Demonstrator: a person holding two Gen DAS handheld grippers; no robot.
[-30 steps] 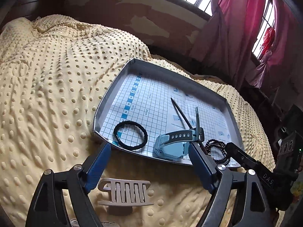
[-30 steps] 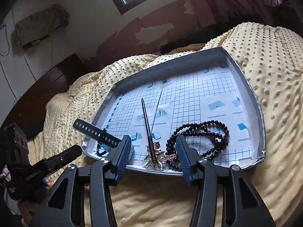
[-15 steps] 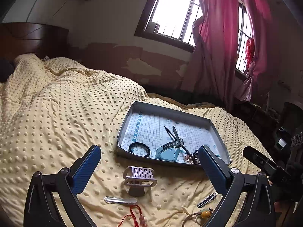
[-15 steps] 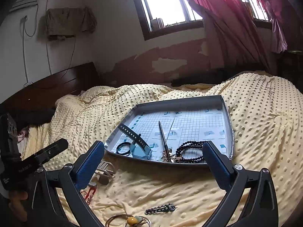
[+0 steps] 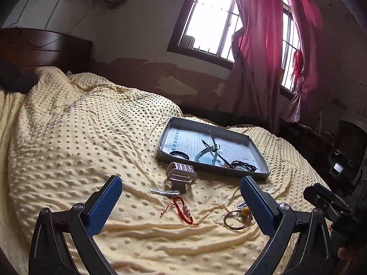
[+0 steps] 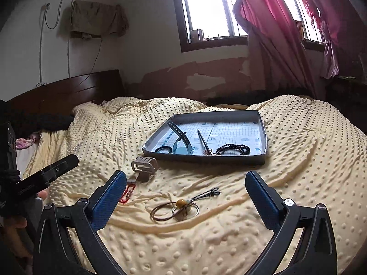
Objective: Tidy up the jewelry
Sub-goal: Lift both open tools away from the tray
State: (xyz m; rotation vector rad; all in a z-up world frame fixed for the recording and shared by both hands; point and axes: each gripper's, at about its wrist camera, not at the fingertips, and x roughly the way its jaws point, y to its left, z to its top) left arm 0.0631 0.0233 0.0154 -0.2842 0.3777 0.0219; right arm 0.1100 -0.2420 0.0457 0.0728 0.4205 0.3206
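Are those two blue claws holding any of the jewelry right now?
No. The left gripper and the right gripper are both open and empty, above the blanket.

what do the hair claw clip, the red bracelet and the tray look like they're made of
Hair claw clip: probably matte plastic, a dull, even beige-grey with moulded teeth. Red bracelet: looks like braided cord or thread, thin, limp and kinked on the blanket. Tray: grey thin walls with folded corners, likely cardboard, though sheet metal is possible; a printed grid sheet lines the floor.

Dim room, blown-out window backlight
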